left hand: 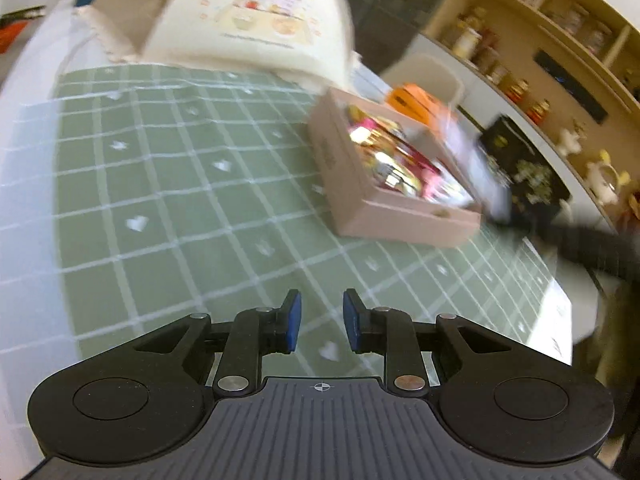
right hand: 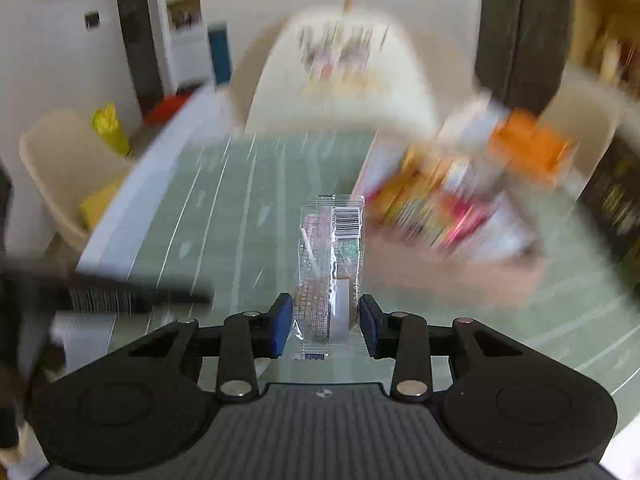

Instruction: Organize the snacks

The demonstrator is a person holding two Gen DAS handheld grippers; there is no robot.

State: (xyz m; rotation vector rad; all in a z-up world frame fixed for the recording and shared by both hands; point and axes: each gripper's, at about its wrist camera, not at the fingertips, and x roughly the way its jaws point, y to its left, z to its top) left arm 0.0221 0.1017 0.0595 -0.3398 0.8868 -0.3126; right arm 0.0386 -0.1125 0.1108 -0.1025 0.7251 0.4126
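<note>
The right gripper (right hand: 324,326) clamps a clear snack packet (right hand: 330,276) just left of the snack box (right hand: 452,276). The left gripper (left hand: 321,322) hangs empty, pads narrowly parted. Risk: thin film (slippery) may slip out during fast motion.

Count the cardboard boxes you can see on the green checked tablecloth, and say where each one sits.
2. An open cardboard box filled with snack packets sits on the right; a bigger carton stands at the far edge. Others may be hidden.

Wooden wall shelves (left hand: 560,36) lined with jars run along one side, a cream chair (right hand: 68,168) stands off the surface's (left hand: 180,184) green checked far-left corner, and white walls (right hand: 48,60) close the room behind
</note>
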